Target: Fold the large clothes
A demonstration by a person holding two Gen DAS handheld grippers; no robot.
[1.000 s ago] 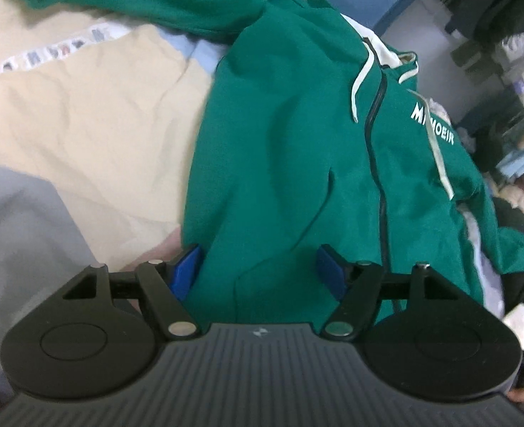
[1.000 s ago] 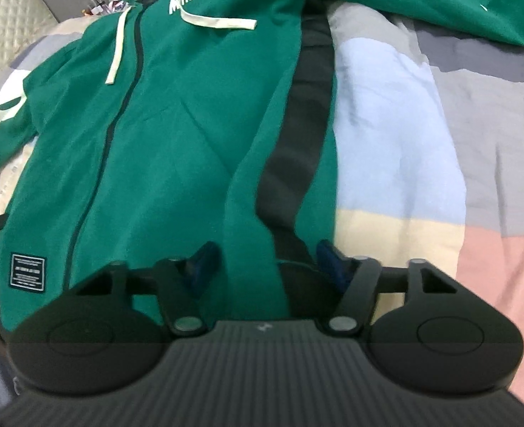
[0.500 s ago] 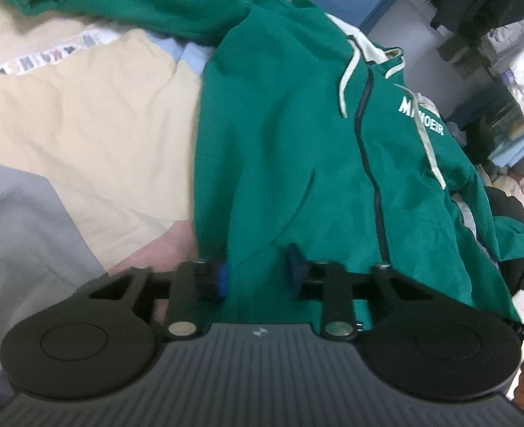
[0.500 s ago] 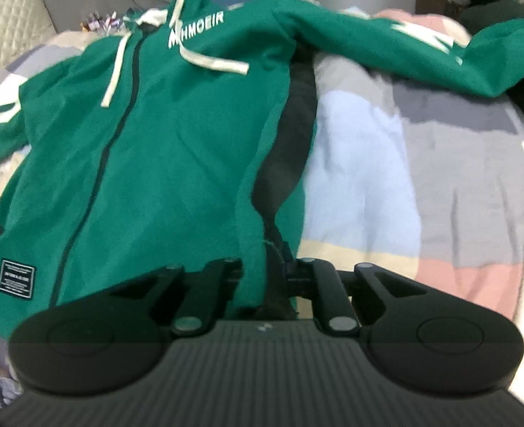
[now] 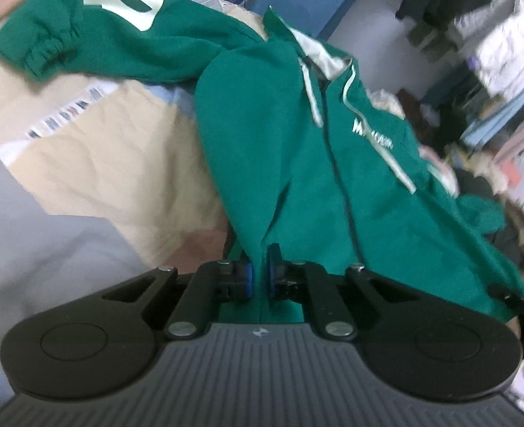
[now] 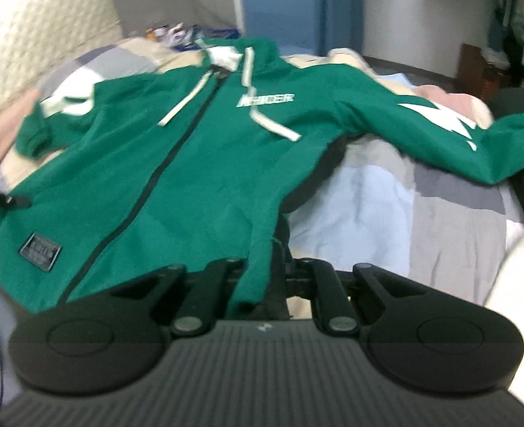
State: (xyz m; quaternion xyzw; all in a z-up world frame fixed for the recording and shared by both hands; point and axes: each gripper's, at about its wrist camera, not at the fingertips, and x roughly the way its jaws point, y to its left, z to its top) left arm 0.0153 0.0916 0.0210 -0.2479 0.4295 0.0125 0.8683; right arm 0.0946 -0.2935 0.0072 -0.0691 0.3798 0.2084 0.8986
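A green zip hoodie (image 6: 191, 163) lies face up on a bed (image 6: 386, 213) covered with a patchwork quilt, hood toward the far wall, both sleeves spread out to the sides. Each claw grips one bottom corner of it, which makes sense for a large garment: taking the hem at both ends lets the whole lower half be carried as one flat sheet instead of bunching.

The left claw (image 5: 258, 277) has just been closing, and its blue pads (image 5: 248, 277) now pinch a ridge of green cloth at the hem, with only the fabric's thickness between them. The right claw (image 6: 267, 277) has likewise closed down narrow on the opposite corner, where the green front and a darker inner layer are gathered together. Taking both layers matters, since holding only the top one would open the hoodie rather than fold it.

Near both grips the cloth rises in taut pleats while the chest and hood rest on the bed. The likely plan is to bring the hem up toward the hood. The sleeves are not yet folded in.
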